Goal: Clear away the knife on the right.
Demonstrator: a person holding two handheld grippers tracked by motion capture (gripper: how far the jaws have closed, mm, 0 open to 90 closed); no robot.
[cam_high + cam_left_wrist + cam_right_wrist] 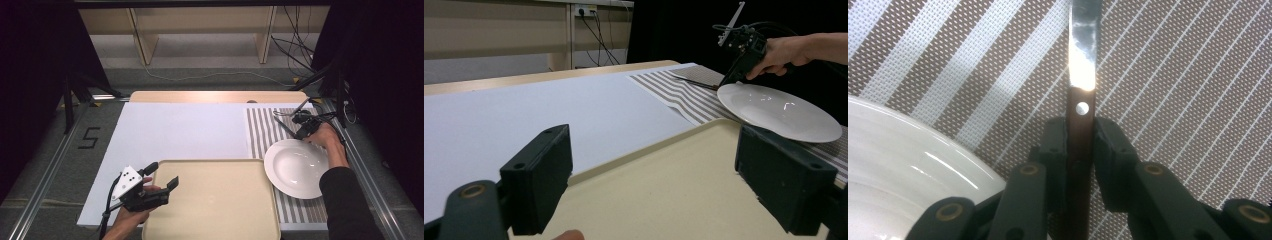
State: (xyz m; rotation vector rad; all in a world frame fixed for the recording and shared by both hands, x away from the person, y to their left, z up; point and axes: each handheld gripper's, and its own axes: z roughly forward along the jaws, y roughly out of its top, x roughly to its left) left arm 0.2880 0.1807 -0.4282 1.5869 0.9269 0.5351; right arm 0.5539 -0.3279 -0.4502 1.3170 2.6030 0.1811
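I use the white plate (295, 167) as my reference. It lies on the striped placemat (260, 132) on the right part of the surface (180, 130), with its near-left edge just beside the right rim of the beige tray (215, 200).

Right claw (300, 131): I have it at the far rim of the plate, pointing down at the placemat. In the right gripper view the pads press on both sides of the dark handle of a knife (1079, 125), just below its rivet; the claw is clenched on the knife. The knife lies flat on the placemat, just beyond the plate, with its blade (1082, 45) running away from the claw. Whether the handle touches the plate rim I cannot tell.

Left claw (162, 172): I hold it well to the left of the plate, over the far-left corner of the tray. Its jaws stand wide apart with nothing between them; the claw is released. In the left gripper view the tray floor lies below the jaws and the plate appears past the right jaw.
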